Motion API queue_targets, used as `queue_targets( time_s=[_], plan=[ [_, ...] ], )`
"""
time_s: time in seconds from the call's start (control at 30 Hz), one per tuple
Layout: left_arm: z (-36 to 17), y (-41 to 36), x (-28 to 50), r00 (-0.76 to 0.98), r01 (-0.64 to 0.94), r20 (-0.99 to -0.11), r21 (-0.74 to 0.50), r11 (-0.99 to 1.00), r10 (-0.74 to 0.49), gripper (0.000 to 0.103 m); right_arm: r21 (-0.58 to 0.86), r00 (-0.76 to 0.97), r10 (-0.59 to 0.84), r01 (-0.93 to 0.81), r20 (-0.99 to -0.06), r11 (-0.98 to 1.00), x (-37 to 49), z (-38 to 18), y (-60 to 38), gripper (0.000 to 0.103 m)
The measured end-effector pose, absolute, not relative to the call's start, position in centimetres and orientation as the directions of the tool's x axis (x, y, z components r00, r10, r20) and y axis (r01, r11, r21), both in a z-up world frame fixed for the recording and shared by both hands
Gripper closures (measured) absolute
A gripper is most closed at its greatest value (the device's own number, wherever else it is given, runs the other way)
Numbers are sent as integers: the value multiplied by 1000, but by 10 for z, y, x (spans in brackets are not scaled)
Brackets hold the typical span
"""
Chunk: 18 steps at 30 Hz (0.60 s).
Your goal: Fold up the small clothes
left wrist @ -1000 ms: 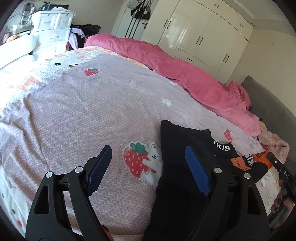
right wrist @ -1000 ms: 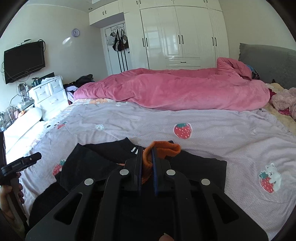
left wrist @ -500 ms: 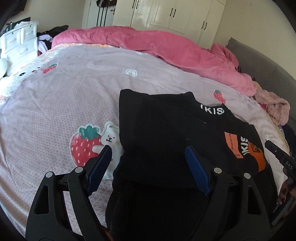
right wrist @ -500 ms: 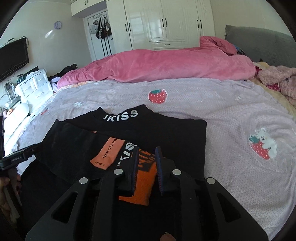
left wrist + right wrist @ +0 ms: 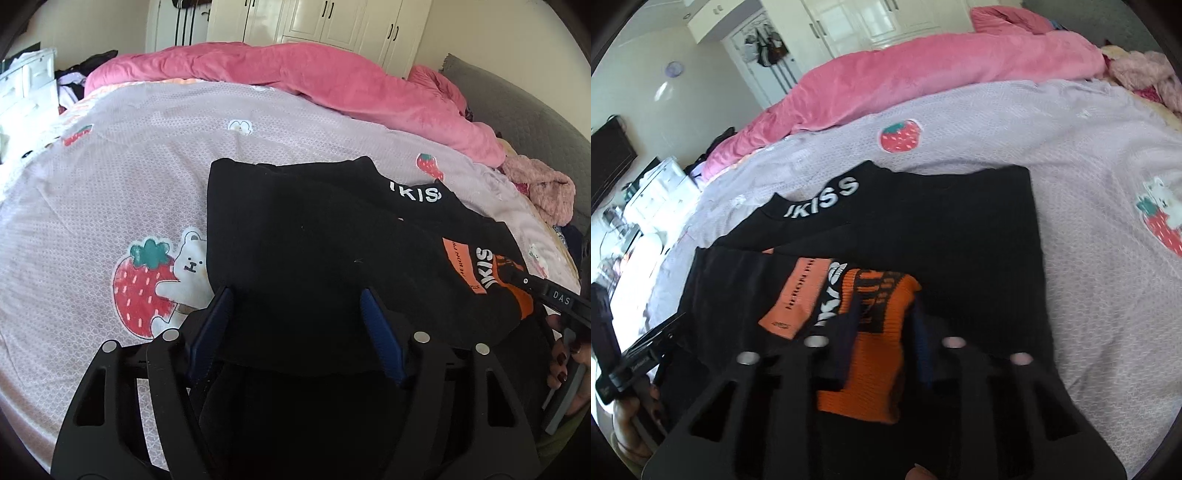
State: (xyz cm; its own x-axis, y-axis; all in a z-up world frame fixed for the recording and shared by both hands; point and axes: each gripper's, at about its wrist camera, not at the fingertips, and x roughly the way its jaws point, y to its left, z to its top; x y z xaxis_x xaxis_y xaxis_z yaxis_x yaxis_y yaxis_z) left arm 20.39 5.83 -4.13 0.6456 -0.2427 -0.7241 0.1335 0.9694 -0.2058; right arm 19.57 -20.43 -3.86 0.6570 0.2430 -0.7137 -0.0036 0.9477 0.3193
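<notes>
Lilac bedsheet (image 5: 110, 177) | black sweater (image 5: 314, 240) flat | left tool (image 5: 297, 325) apart | right tool (image 5: 882, 343) apart astride orange cuff (image 5: 875, 332)

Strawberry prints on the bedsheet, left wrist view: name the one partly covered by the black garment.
The big strawberry hugged by a white bear, left of the black garment, whose edge overlaps the bear. The small strawberries lie uncovered.

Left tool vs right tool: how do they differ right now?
Gap: the left tool stands wide open; the right tool is open too, but much narrower.
Between the fingers: the left tool has plain fabric of the black sweater; the right tool has the orange cuff.
Sharpness: the left tool is crisp, the right tool blurred.
Shared: both are black with blue pads, low over the same sweater.
</notes>
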Motion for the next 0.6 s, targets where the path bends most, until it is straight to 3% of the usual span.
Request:
queue_targets(
  time_s=[0.2, 0.3, 0.43, 0.6],
  plan=[
    [-42, 59, 203, 646, 132, -724, -207, 969, -243, 39, 167, 779, 150, -59, -609, 984, 179, 0, -189, 91],
    [-42, 58, 203, 644, 132, -725, -210, 969, -245, 39, 64, 758, 64, -29, -649, 998, 187, -5, -184, 91],
    [-42, 59, 203, 643, 133, -725, -210, 969, -246, 39, 39, 675, 8, 31, -737, 999, 199, -37, -185, 90],
    [-41, 58, 202, 642, 132, -726, -212, 968, -246, 39, 23, 675, -34, 76, -737, 997, 198, -40, -192, 78]
  ],
)
